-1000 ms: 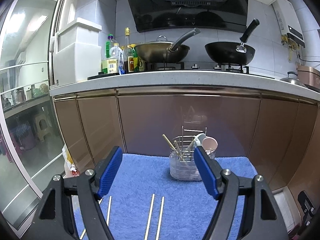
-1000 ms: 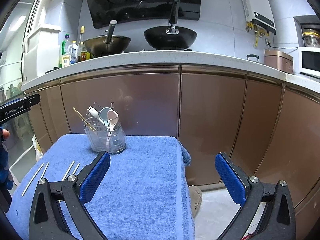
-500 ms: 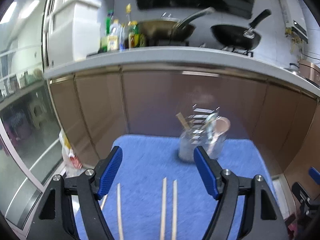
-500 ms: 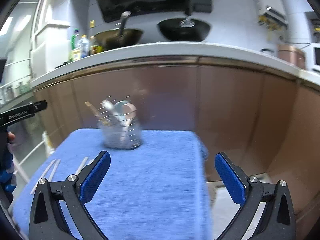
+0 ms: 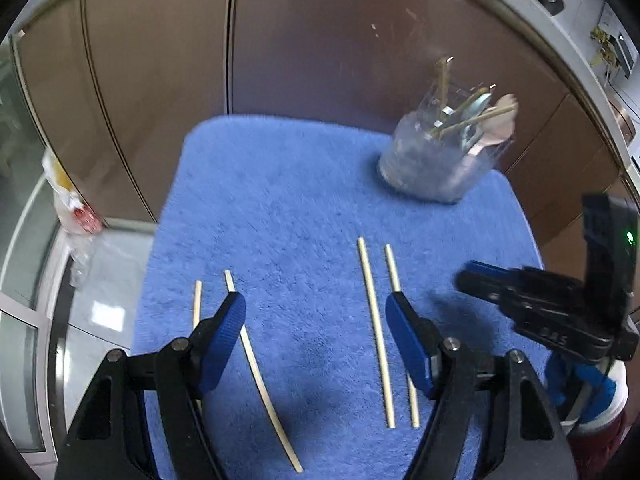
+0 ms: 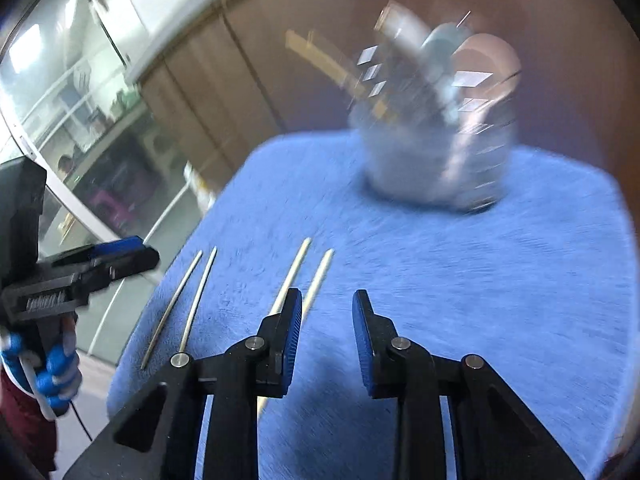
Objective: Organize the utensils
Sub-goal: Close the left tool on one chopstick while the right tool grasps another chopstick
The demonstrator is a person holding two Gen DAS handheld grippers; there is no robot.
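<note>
Several pale chopsticks lie in two pairs on the blue towel [image 5: 304, 208]: a left pair [image 5: 256, 360] and a right pair [image 5: 376, 328]. My left gripper [image 5: 314, 308] hangs open over the towel between the pairs, touching neither. My right gripper [image 6: 327, 300] points down just right of the right pair [image 6: 320, 276]; its jaws are closing, a narrow gap still shows, and only towel lies between them. A clear utensil holder [image 5: 436, 160] with chopsticks and spoons stands at the towel's far right, blurred in the right wrist view [image 6: 440, 140]. Each gripper shows in the other's view [image 5: 466, 276] [image 6: 148, 254].
Brown cabinet doors [image 5: 320, 52] rise right behind the towel. A glass sliding door [image 6: 60, 100] and a plastic bag [image 5: 76, 216] on the floor are off the towel's left edge. A blue-gloved hand [image 6: 56, 364] holds the left gripper.
Both views tipped down from the counter and stove to the towel. Both grippers came lower and closer to the chopsticks. The right jaws narrowed from wide open to a small gap.
</note>
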